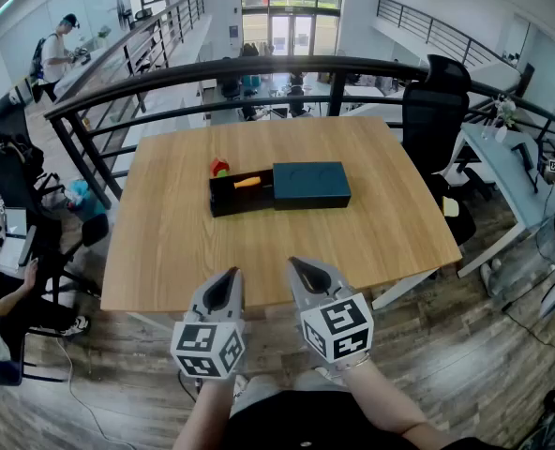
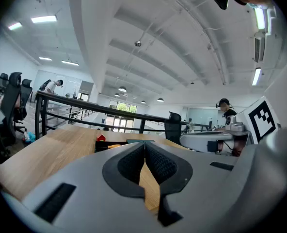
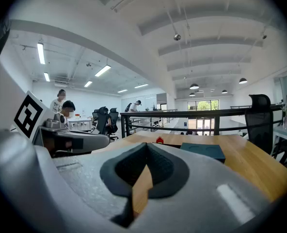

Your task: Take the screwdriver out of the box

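A black open box (image 1: 241, 193) lies near the middle of the wooden table (image 1: 165, 242), and an orange-handled screwdriver (image 1: 247, 182) rests inside it. Its dark teal lid (image 1: 311, 185) lies against the box's right side. Both grippers hover at the table's near edge, well short of the box. My left gripper (image 1: 226, 279) is shut with nothing between its jaws. My right gripper (image 1: 305, 269) is shut and empty too. In the left gripper view the box (image 2: 104, 145) is small and far ahead. The right gripper view shows the lid (image 3: 202, 151) ahead at right.
A small red object (image 1: 220, 168) sits just behind the box's left end. A black railing (image 1: 259, 68) runs behind the table. A black office chair (image 1: 434, 111) stands at the far right corner. People sit and stand at desks to the left.
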Demonstrator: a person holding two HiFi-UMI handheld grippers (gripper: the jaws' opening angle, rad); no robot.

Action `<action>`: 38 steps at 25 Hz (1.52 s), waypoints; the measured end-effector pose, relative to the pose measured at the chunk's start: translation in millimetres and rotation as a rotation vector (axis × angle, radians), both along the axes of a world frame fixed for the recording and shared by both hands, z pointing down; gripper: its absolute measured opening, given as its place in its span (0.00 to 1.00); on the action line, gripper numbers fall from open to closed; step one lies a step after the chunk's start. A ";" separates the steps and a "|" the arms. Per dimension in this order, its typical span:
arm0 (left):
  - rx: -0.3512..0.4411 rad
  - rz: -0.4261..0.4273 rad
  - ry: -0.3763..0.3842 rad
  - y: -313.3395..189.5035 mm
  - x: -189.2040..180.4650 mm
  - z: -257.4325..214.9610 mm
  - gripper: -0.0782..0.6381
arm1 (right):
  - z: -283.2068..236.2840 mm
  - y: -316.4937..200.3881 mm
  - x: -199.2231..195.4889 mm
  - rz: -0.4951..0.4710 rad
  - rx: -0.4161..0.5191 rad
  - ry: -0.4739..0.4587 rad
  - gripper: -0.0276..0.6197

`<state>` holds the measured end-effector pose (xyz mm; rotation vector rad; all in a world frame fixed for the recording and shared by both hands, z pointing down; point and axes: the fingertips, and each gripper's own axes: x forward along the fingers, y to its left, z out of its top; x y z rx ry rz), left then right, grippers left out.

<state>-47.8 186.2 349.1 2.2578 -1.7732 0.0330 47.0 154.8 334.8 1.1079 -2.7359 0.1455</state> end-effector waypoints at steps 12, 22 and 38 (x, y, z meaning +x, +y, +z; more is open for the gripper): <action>-0.014 -0.009 -0.021 3.5 -4.8 3.4 0.14 | 5.4 0.4 15.6 0.013 -0.028 -0.049 0.04; 0.003 -0.077 -0.029 -15.3 17.6 1.0 0.14 | 4.6 -21.4 39.2 -0.058 -0.028 -0.076 0.04; -0.004 -0.209 -0.001 -53.3 53.2 6.4 0.14 | 13.0 -54.5 68.8 -0.209 -0.016 -0.009 0.04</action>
